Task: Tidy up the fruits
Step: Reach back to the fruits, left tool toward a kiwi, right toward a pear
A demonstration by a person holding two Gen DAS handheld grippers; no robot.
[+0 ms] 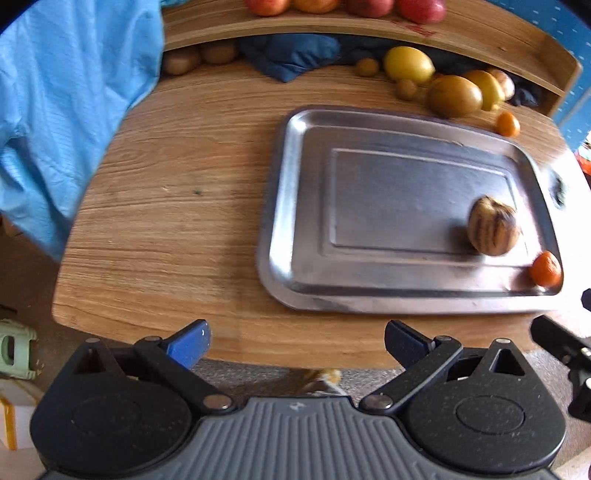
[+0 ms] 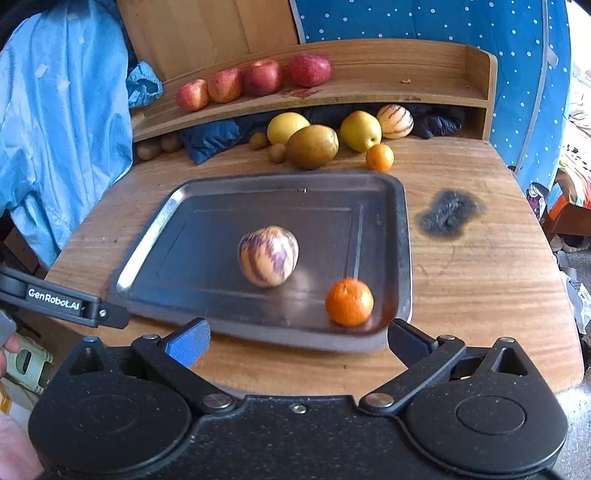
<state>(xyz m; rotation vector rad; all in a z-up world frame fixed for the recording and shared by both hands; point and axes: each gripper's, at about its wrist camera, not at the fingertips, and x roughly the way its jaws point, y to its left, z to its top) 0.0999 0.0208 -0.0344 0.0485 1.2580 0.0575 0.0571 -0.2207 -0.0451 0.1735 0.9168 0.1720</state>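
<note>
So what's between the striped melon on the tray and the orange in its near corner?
Nothing: in the right wrist view, only bare tray floor separates the striped melon from the orange; they sit apart.

I see a wooden table [image 2: 480, 258] with a dark scorch mark [image 2: 448, 218], a raised wooden shelf [image 2: 388, 66] along its back, blue dotted fabric [image 2: 443, 22] behind, and a blue garment [image 2: 62, 122] hanging left.

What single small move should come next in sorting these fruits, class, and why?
Probably the right gripper should reach toward the small orange on the table behind the metal tray. Both grippers are open and empty, the tray already holds a striped melon and an orange, and that loose fruit lies nearest.
</note>
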